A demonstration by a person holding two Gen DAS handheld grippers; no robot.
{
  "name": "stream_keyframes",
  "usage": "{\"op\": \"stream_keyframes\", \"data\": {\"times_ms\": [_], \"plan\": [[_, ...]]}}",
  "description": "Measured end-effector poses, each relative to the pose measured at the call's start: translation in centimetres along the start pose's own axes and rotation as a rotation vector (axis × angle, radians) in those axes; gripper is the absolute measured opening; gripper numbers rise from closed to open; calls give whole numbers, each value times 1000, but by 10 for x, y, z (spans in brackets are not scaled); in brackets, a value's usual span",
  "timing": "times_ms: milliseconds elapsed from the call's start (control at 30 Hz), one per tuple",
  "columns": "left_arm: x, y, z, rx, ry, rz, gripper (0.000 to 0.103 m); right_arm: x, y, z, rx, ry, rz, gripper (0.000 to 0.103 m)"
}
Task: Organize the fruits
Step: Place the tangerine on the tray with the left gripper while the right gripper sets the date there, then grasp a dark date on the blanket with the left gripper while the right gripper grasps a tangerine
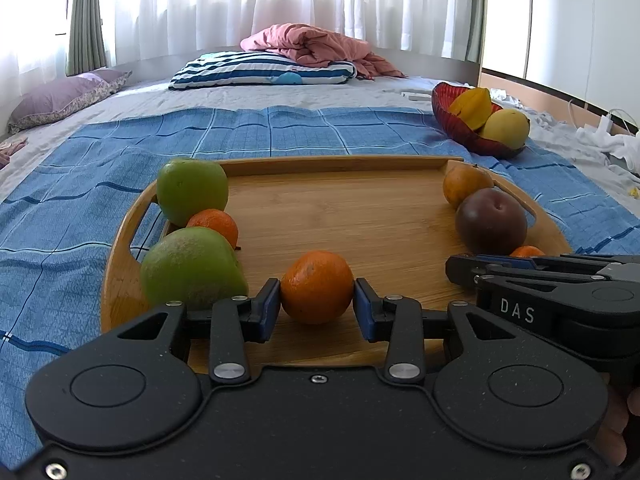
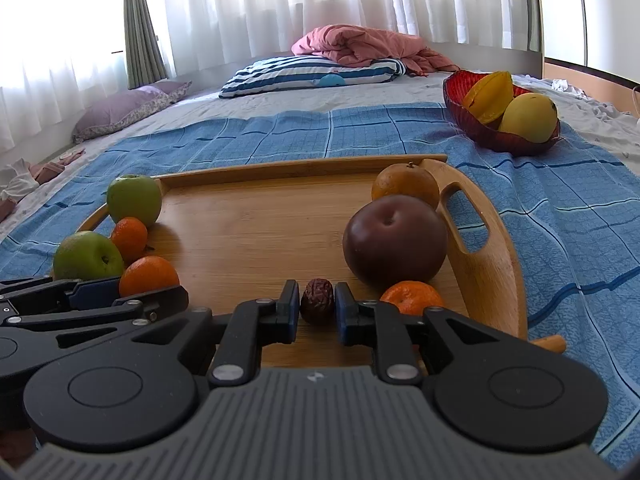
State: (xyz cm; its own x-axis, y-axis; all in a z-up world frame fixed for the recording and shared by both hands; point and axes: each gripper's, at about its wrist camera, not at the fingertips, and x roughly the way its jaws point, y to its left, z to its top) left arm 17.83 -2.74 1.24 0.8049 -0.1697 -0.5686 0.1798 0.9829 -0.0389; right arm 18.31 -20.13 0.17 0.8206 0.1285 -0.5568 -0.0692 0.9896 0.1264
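On the wooden tray [image 2: 492, 280], near its front edge, a red date [image 2: 317, 301] stands upright between the slightly parted jaws of the right gripper [image 2: 317, 312], apparently unclamped. A tangerine [image 1: 317, 286] is pinched by the left gripper [image 1: 316, 308] further left.

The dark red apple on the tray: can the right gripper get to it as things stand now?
Probably yes. The dark red apple sits just ahead and to the right of the right gripper, with bare tray beside it. But a date lies between the jaws and a small orange crowds the apple's near side.
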Motion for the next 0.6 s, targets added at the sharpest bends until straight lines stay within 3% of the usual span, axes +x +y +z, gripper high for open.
{"op": "stream_keyframes", "data": {"times_ms": [67, 133, 233, 300, 433, 600], "plan": [[-2, 0, 0, 5, -10, 8, 40, -2, -1, 0, 2, -9, 0, 34], [-7, 0, 0, 13, -28, 5, 49, -6, 0, 0, 2, -15, 2, 35], [-13, 0, 1, 18, -41, -1, 56, -11, -1, 0, -3, -23, 7, 47], [-17, 0, 1, 15, -44, -3, 58, -15, 0, 0, -3, -27, 9, 47], [-29, -1, -1, 22, -59, -22, 72, -27, -2, 0, -4, -41, 19, 51], [-49, -3, -6, 46, -84, -33, 79, -47, -4, -4, -27, -67, 21, 56]]}}
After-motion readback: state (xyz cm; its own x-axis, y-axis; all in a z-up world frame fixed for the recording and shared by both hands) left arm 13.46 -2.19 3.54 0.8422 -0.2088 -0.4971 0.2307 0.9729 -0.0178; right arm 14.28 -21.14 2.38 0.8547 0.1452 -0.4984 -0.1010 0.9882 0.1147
